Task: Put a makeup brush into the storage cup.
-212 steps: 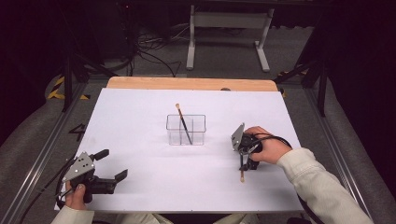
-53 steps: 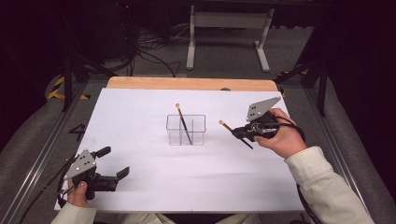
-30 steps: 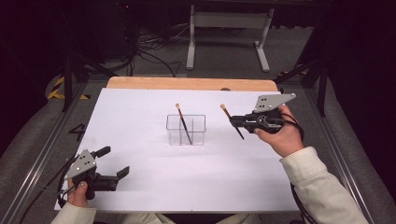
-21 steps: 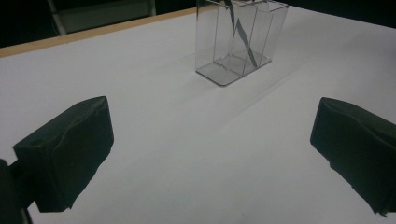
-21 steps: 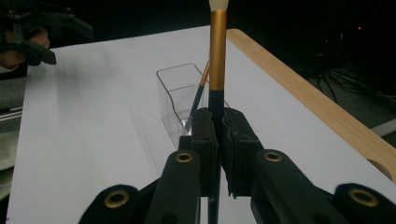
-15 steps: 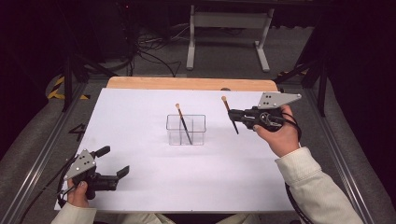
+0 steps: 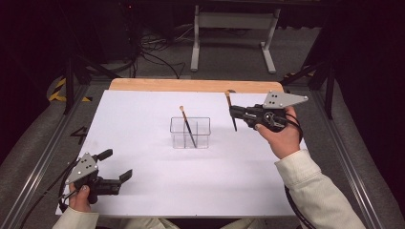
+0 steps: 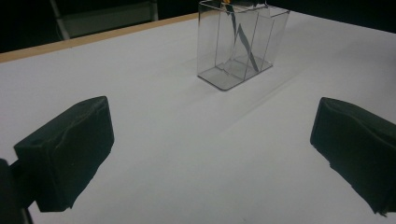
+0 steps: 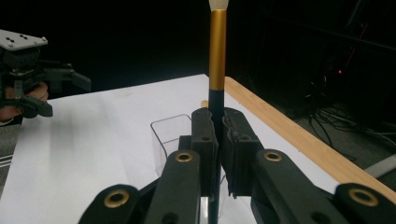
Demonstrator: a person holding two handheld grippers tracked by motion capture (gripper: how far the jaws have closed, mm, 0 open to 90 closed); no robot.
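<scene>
The slim black brush with the gold ferrule (image 9: pixel 217 51) stands nearly upright in the air above the white bench (image 7: pixel 143 124), bristle tip up and leaning a little away from me. My right tongs (image 7: pixel 235 113) pinch it tight on the black handle. Just to its left sits the clear plastic compartment box (image 7: pixel 190 132), another dark brush (image 7: pixel 187 126) leaning inside. My left tongs (image 7: pixel 117 164) rest spread wide, empty, near the front bench edge.

Clear holder (image 7: pixel 190 132) sits mid-table (image 7: pixel 143 109), one brush (image 7: pixel 187 126) standing in it. Right gripper (image 7: pixel 234 113) holds a second brush (image 7: pixel 230 110) just right of it. Left gripper (image 7: pixel 117 166) rests at the near-left corner.
</scene>
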